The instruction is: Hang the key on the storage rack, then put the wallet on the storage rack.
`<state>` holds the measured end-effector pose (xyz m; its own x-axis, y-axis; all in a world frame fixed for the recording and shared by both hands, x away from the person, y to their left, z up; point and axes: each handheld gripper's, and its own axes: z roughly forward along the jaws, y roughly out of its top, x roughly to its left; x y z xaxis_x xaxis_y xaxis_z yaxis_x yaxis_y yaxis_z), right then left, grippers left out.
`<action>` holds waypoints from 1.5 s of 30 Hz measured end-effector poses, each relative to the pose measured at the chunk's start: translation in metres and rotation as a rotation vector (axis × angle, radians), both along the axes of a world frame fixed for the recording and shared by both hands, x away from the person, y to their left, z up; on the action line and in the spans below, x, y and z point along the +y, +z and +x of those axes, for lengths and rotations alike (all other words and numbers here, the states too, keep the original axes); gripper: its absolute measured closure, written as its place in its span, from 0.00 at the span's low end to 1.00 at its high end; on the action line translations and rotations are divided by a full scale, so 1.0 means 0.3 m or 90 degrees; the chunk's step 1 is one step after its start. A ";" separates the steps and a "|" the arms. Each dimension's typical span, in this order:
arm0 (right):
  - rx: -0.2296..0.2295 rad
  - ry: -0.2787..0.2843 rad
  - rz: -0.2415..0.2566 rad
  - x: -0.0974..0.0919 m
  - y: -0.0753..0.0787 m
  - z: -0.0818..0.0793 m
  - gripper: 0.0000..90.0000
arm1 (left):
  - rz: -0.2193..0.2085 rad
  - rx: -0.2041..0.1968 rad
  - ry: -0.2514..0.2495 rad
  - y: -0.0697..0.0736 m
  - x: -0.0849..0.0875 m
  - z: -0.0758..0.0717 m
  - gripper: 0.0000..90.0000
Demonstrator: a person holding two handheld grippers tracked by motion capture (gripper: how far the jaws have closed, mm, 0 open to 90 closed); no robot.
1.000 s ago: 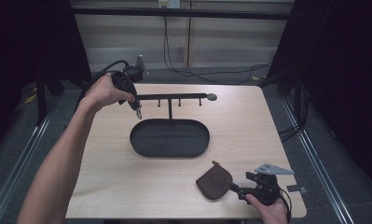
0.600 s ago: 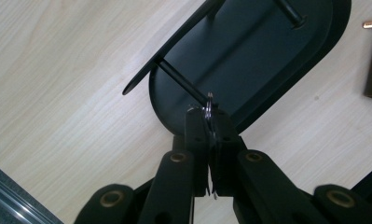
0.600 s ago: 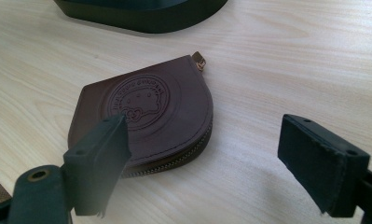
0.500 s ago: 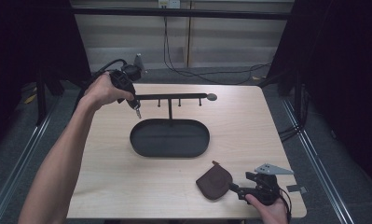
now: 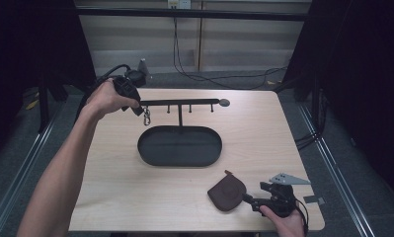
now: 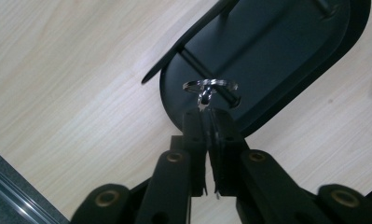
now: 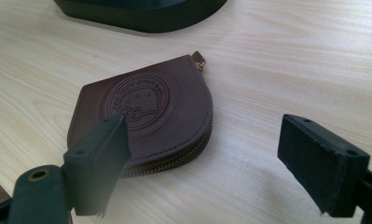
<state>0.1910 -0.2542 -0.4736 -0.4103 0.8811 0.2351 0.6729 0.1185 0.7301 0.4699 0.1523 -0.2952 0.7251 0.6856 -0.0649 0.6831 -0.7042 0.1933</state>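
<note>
My left gripper (image 5: 143, 111) points down at the left end of the black hanger rack (image 5: 179, 103). A silver key ring (image 5: 146, 118) hangs from its tips. In the left gripper view the ring (image 6: 210, 85) circles a peg of the rack, and its clasp sits between the tips of my left gripper (image 6: 205, 112). Those jaws have just been opening a slit, with the clasp still pinched. A brown leather pouch (image 5: 227, 191) lies near the front right. My right gripper (image 5: 246, 198) stands open at it, its jaws wide apart on either side of the pouch (image 7: 146, 112).
The rack stands in a black oval tray (image 5: 150, 153) at the table's middle. Cables run over the floor behind the table. A small dark tag (image 5: 314, 199) lies near the right front corner.
</note>
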 end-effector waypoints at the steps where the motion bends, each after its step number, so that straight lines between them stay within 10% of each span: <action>1: 0.001 0.000 0.000 0.000 0.000 0.001 0.18 | -0.009 0.002 0.007 0.000 0.006 0.000 0.93; 7: 0.005 -0.002 0.003 0.001 -0.004 0.010 0.18 | -0.022 0.014 0.006 0.001 0.025 -0.017 0.87; 17: 0.001 -0.003 0.000 0.000 0.000 0.003 0.18 | -0.064 -0.038 0.016 0.005 0.071 -0.105 0.69; 32: 0.002 -0.006 0.000 0.000 -0.001 0.005 0.18 | -0.140 -0.041 0.032 -0.089 0.170 -0.203 0.45; 45: 0.005 -0.009 0.005 -0.001 -0.001 0.010 0.18 | -0.223 -0.124 0.090 -0.171 0.305 -0.307 0.37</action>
<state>0.1941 -0.2546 -0.4740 -0.3953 0.8851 0.2455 0.6801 0.1023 0.7260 0.3779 0.2438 -0.3466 0.6470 0.7402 -0.1830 0.6954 -0.4744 0.5397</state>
